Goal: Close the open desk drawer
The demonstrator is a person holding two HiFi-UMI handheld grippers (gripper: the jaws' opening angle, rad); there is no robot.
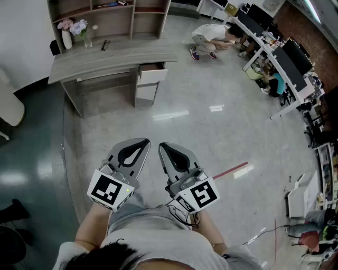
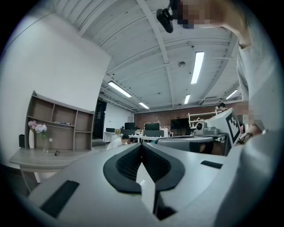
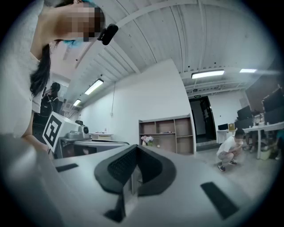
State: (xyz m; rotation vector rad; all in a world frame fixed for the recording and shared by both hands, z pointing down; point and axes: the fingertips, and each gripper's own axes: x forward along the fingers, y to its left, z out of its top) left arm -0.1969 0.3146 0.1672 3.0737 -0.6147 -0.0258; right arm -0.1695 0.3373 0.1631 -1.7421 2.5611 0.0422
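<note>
Both grippers are held low, close to the body. The left gripper (image 1: 143, 142) has its jaws together at the tips with nothing between them. The right gripper (image 1: 162, 145) is the same, closed and empty. They sit side by side, tips near each other and not touching.

The drawer (image 1: 153, 68) is the top one of the pedestal under the right end of the desk (image 1: 105, 57). It is pulled out toward me and lies well ahead of both grippers, slightly left of the line between them.

Bare shiny floor (image 1: 174, 118) runs from the grippers to the drawer front. A red strip (image 1: 230, 170) lies on the floor to my right. A crouching person (image 1: 210, 37) is right of the desk, apart from it. A vase of flowers (image 1: 67, 31) stands at the desk's left end, with a shelf unit (image 1: 113, 16) behind. A row of desks (image 1: 280, 58) lines the right side.
</note>
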